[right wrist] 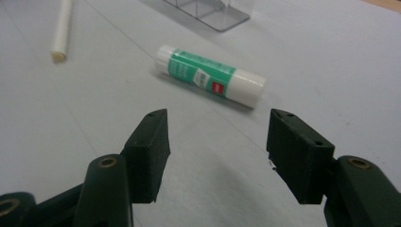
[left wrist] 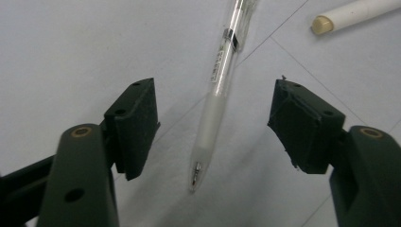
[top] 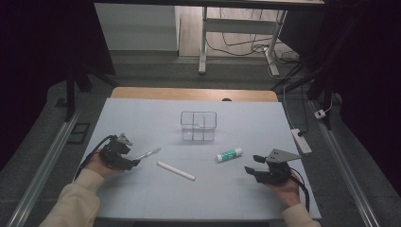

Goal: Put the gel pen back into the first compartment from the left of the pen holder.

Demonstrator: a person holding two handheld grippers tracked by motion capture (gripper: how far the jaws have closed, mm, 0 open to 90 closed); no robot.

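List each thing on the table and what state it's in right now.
Pen: lying flat between the left claw's open jaws, untouched.
White stick: lying flat, free.
Glue stick: capped, on its side, ahead of the right claw.
Clear organizer: upright, empty.
Right claw: open, holding nothing.

White stick (top: 176, 170), green-labelled glue stick (top: 229, 154), clear divided organiser (top: 198, 126), pale table mat (top: 156, 118)

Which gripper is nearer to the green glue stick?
Right. The right gripper sits just beside the glue stick, jaws open toward it; the left gripper is across the table, around the pen.
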